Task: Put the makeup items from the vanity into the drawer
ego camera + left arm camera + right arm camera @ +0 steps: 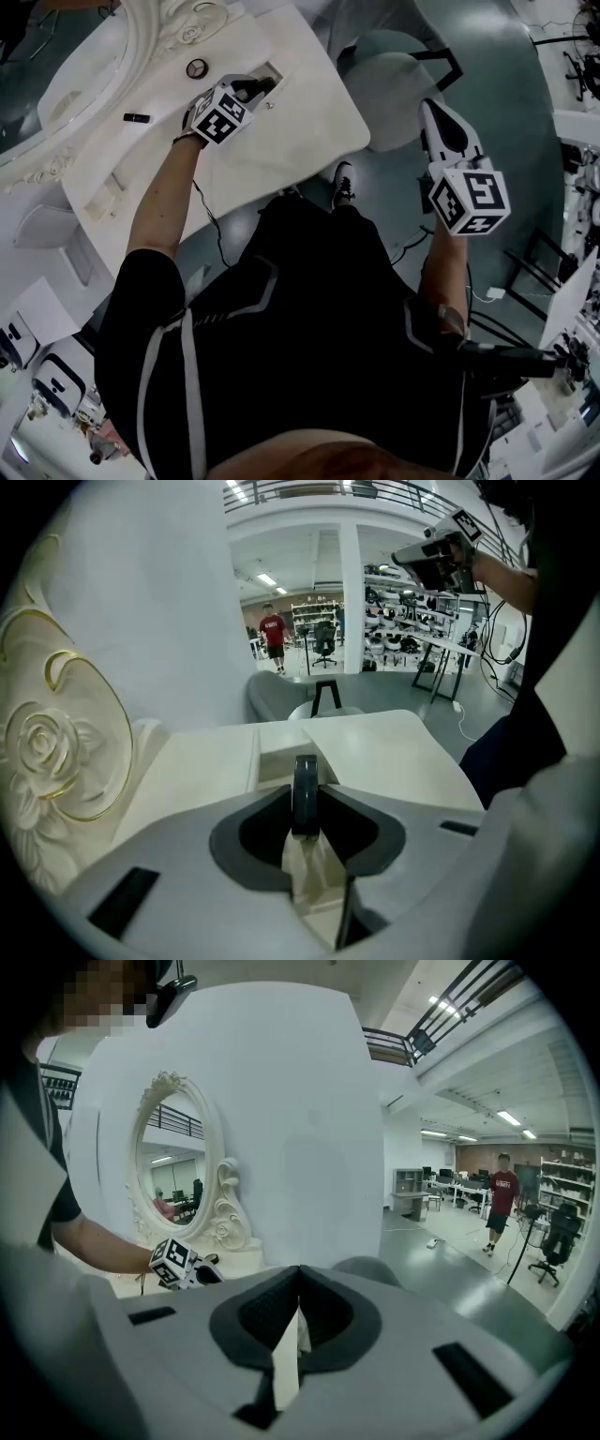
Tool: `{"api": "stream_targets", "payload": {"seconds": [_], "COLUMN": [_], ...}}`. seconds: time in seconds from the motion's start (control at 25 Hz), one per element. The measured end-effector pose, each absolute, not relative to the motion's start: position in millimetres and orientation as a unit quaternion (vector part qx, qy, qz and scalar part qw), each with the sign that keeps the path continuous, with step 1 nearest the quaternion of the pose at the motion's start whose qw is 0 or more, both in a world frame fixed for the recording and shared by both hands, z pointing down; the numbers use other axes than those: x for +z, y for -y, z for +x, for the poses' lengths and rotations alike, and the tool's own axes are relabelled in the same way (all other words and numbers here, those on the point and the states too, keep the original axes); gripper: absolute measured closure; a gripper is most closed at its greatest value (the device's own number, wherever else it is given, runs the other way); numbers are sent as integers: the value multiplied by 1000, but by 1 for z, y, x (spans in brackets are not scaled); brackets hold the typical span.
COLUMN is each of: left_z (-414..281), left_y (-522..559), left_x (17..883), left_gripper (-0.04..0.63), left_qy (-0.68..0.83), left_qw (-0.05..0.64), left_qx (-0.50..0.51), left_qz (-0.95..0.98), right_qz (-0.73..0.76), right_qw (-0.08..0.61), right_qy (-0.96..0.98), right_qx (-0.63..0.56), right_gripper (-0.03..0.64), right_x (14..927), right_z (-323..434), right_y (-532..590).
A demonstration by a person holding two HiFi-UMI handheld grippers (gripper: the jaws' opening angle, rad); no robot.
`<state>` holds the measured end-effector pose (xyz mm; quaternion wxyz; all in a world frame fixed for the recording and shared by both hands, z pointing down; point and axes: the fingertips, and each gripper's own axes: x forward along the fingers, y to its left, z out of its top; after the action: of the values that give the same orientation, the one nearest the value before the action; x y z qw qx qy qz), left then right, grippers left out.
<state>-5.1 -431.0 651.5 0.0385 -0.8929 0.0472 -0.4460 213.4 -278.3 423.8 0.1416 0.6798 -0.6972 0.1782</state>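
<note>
The left gripper [305, 808] pinches a dark compact [305, 778] on edge, just above the open drawer [279, 761]. A lipstick [136, 117] lies farther along the vanity [309, 131]. The right gripper [298, 1288], jaws pressed together, hangs well off the vanity.

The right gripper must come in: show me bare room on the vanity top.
Bare: the vanity top between the open drawer and the near edge. Crowded: by the mirror frame, where the round compact, black tube and left gripper, holding a dark disc, sit.
</note>
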Motion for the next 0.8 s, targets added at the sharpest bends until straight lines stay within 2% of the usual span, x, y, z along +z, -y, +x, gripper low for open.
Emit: {"api": "stream_targets", "payload": {"seconds": [0.8], "left_z": [-3], "left_y": [429], "left_x": [634], "left_gripper": [497], "left_qy": [-53], "left_qw": [35], "left_qx": [-433], "left_qz": [-899], "right_qz": [659], "right_qw": [136], "right_qy": [719], "right_qx": [174], "right_gripper": [612], "right_x": [418], "right_z": [211], "right_y": [281]}}
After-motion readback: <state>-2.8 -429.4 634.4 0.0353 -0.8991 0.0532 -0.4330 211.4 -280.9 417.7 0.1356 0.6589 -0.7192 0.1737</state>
